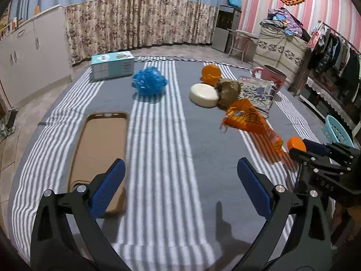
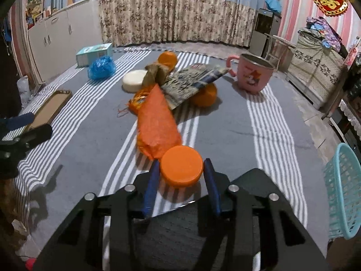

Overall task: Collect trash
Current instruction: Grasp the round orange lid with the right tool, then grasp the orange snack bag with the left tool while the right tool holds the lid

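My right gripper [image 2: 181,168] clamps a flat round orange plastic lid [image 2: 181,166] near the striped cloth's [image 2: 225,135] front edge; my left gripper [image 1: 180,180] gapes empty; the turquoise basket [image 2: 344,192] is cropped.

Left gripper [image 1: 180,180] and right gripper [image 2: 181,186]: black angular linkage arms, silver round pivot screws, ribbed blue finger pads [image 1: 108,186].

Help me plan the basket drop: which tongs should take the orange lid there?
Right tongs: already closed around the orange lid, with the turquoise basket on that side. Left tongs are open, empty.
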{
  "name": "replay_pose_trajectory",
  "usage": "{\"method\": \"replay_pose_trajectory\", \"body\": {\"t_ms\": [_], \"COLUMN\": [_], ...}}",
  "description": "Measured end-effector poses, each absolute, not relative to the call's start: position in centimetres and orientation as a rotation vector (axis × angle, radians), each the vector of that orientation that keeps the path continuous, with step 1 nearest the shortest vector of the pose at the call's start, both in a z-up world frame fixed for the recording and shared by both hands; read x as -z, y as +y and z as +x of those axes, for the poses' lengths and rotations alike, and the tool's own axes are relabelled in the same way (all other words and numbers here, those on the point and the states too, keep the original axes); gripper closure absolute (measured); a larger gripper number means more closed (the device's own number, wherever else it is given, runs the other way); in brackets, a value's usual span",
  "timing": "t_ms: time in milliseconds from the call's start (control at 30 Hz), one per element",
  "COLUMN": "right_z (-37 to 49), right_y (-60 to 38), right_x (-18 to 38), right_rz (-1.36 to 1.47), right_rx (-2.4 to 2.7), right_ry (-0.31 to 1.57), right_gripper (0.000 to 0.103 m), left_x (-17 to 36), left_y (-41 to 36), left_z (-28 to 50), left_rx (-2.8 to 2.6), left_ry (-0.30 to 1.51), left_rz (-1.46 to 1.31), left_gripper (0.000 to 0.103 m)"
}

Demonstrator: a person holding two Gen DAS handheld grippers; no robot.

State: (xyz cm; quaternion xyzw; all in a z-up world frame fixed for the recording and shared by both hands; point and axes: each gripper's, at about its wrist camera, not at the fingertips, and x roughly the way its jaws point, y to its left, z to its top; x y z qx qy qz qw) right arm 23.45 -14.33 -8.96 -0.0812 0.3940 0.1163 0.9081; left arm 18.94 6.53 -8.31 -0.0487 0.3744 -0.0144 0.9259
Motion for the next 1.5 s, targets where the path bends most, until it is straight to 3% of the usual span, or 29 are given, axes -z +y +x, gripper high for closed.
{"method": "replay_pose_trajectory", "body": {"t_ms": [200,633,733,900,1100,1500], "right_z": [23.9,24.7,24.8,24.9,25.0,23.9], "right_y": [-17.7,-26.2,-27.0,-27.7,-28.8,-33.5], "right_x": [7.7,5.9,6.1,6.2,6.3,4.8], "right_rz": [-0.136,-0.012,-0.003,-0.003,-0.001,0.069], "right_rx": [-0.181,-0.055,-0.045,-0.04,-0.033,0.032], "right_ry": [0.786,0.757,0.761,0.761,0.76,0.702], "right_gripper": [0.063,0.063,0.063,0.063,0.063,0.063], "left_x": [8.3,8.1,8.7,10.3,10.1,4.1], "left_y": [3.4,-4.7,-5.9,-6.8,-6.9,-8.2], "left_z": [20.5,25.2,26.3,27.7,27.3,23.6], "left_rx": [0.079,0.187,0.19,0.205,0.181,0.144], "left_ry": [0.785,0.857,0.885,0.962,0.95,0.783], "left_rz": [-0.098,-0.087,-0.068,-0.077,-0.054,0.074], "left_gripper": [0.01,0.026,0.035,0.065,0.091,0.097]}}
